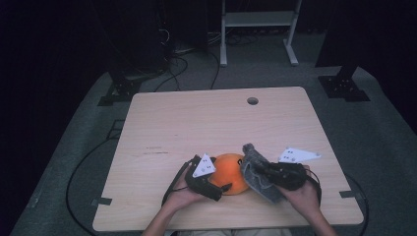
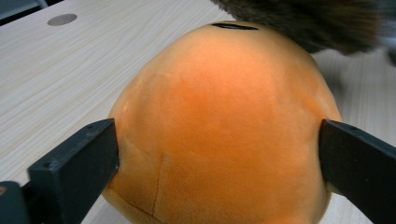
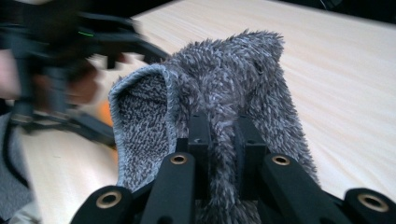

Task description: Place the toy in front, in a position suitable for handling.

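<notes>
An orange plush ball [image 1: 230, 173] lies near the front of the wooden table [image 1: 196, 118]. My left gripper [image 1: 216, 189] holds it from the left, its jaws pressed against both sides of the orange plush ball [image 2: 219, 126]. To the ball's right hangs a grey fuzzy cloth piece [image 1: 256, 173], touching the ball. My right gripper [image 1: 268, 172] is shut on a fold of that grey fuzzy cloth piece [image 3: 219, 98], whose open knitted inside faces left. In the right gripper view the left gripper [image 3: 70, 56] is blurred at the upper left.
A round cable hole [image 1: 252, 101] sits near the table's far edge. Beyond the table stand a white metal frame [image 1: 258, 29], black stand bases [image 1: 344, 86] and cables on the grey floor. Tape marks [image 1: 101, 201] lie at the table's front corners.
</notes>
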Demonstrator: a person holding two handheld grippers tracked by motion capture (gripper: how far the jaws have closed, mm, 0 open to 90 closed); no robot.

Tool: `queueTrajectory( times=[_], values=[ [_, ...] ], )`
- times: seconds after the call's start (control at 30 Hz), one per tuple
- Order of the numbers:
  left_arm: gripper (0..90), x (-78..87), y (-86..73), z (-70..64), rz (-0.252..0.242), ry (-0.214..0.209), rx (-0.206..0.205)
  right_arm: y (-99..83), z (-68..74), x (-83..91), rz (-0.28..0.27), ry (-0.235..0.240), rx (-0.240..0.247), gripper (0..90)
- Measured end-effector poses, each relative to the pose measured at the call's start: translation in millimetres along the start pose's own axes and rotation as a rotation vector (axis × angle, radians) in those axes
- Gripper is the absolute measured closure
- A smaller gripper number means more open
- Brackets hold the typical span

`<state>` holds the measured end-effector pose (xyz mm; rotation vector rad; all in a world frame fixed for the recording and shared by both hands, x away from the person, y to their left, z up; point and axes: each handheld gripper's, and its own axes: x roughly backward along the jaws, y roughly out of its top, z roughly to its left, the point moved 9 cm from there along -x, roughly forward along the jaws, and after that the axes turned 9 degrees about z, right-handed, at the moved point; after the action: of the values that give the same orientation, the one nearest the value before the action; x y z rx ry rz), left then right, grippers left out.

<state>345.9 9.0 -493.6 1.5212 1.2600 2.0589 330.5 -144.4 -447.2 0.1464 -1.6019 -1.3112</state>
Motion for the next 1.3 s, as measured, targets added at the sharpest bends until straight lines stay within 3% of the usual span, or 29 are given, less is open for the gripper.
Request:
queueTrajectory(
  times=[0.03,0.13,0.2,0.43,0.5,0.87,1.1,1.3],
  values=[
    [0.0,0.0,0.2,-0.1,0.000,0.002,0.000,4.6,13.0,-3.9,0.004,0.004,0.044,79.0],
    [0.0,0.3,-0.8,0.4,0.016,0.002,0.021,2.5,22.3,-18.9,0.051,-0.005,0.092,79.0],
    [0.0,1.1,-1.0,0.1,0.033,-0.002,0.033,0.5,21.3,-22.6,0.051,0.015,0.075,79.0],
    [0.5,2.6,-0.3,-0.6,0.049,0.005,-0.008,-3.1,20.4,-21.2,0.051,0.029,0.061,78.9],
    [0.4,3.2,-0.6,-0.1,0.055,0.002,0.003,-2.8,20.5,-21.3,0.048,0.028,0.062,78.9],
    [0.2,0.5,3.0,1.2,-0.036,0.017,0.005,-4.4,12.3,-15.8,0.044,0.004,0.042,78.9],
    [0.0,0.3,3.3,-1.4,-0.050,0.037,0.029,0.3,21.3,-18.4,0.037,-0.005,0.073,78.9],
    [0.3,6.4,5.4,-4.4,-0.051,0.030,0.035,-7.9,1.7,-15.4,0.051,-0.019,0.030,78.9]
  ],
)
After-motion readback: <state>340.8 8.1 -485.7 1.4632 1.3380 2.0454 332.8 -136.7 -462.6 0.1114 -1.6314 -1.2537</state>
